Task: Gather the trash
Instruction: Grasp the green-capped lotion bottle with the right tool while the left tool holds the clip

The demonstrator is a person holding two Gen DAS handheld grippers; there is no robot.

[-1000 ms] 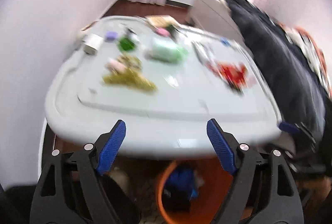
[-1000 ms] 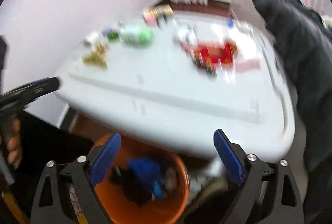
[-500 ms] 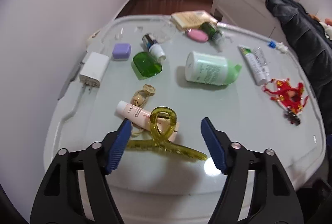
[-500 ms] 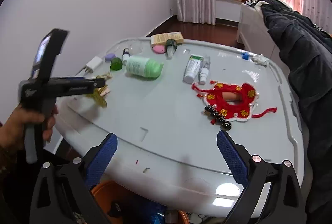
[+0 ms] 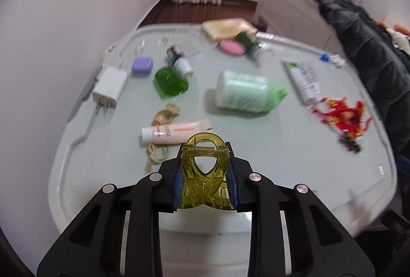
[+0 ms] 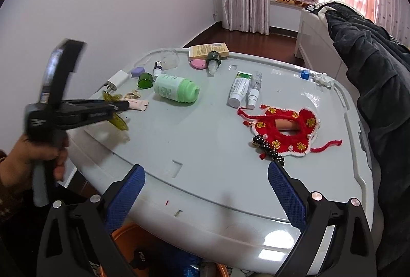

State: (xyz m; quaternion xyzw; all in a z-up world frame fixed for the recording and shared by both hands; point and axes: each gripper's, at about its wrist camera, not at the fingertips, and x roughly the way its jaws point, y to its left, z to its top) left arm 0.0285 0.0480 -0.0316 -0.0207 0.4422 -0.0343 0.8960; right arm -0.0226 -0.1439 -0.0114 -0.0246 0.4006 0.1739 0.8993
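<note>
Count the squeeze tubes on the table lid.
2. A pink tube lies near the left edge, just ahead of the left gripper, which grips the yellow hair claw. A white tube lies mid-lid beside the small spray bottle. None seem hidden.

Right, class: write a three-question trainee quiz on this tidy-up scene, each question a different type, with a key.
1. True or false: the left gripper is shut on the yellow-green hair claw.
2. The right gripper is: A open, B shut on a bottle, C out of view.
3. Fill in: beyond the claw lies a pink ____, on the grey lid.

Key: 1 true; 2 A; 3 tube.
</note>
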